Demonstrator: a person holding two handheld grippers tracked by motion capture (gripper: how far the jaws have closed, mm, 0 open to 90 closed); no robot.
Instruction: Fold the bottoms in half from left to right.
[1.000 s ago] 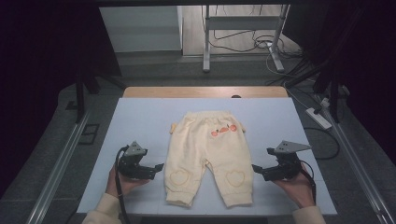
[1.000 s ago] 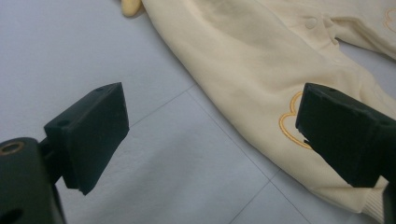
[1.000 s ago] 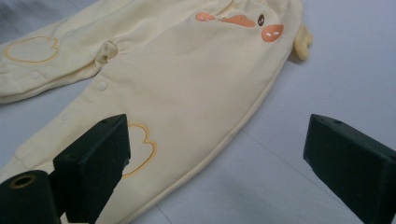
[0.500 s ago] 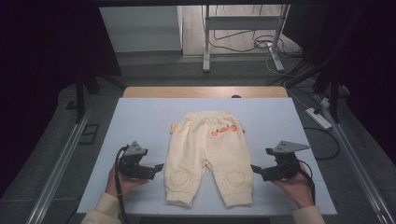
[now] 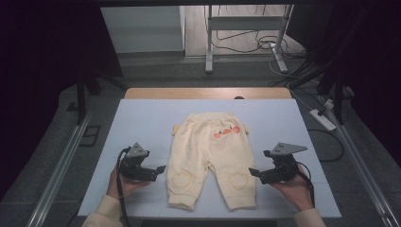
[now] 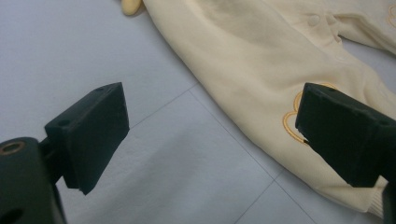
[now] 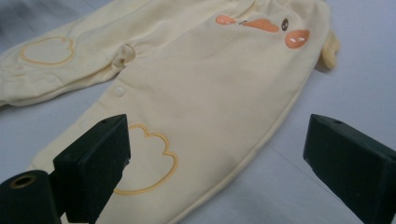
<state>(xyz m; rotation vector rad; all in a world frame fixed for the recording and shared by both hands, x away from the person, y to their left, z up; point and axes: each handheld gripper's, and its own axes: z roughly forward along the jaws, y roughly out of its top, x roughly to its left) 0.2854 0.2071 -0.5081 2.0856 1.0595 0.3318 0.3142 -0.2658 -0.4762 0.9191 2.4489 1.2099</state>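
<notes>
A pair of pale yellow baby trousers (image 5: 210,158) lies flat in the middle of the light blue worktop (image 5: 142,118), waistband away from the person and both leg cuffs close to the near edge. Bare worktop runs wide to either side of the garment and beyond the waistband up to the wooden strip (image 5: 208,93) at the far edge; near the cuffs only a narrow margin is left.

The left tongs (image 5: 161,169) sit just beside the outer hem of the left leg, level with its heart-shaped knee patch (image 5: 180,179). In the left gripper view the jaws stand wide apart with nothing between them, one over bare worktop, the other in front of the leg; whether it touches the cloth is hard to tell.

The right tongs (image 5: 253,172) sit just beside the other leg, jaws likewise wide and holding nothing, one before the knee patch (image 7: 148,158).

Against the earlier frames both tongs have edged slightly inward toward the legs; the trousers lie unchanged.
</notes>
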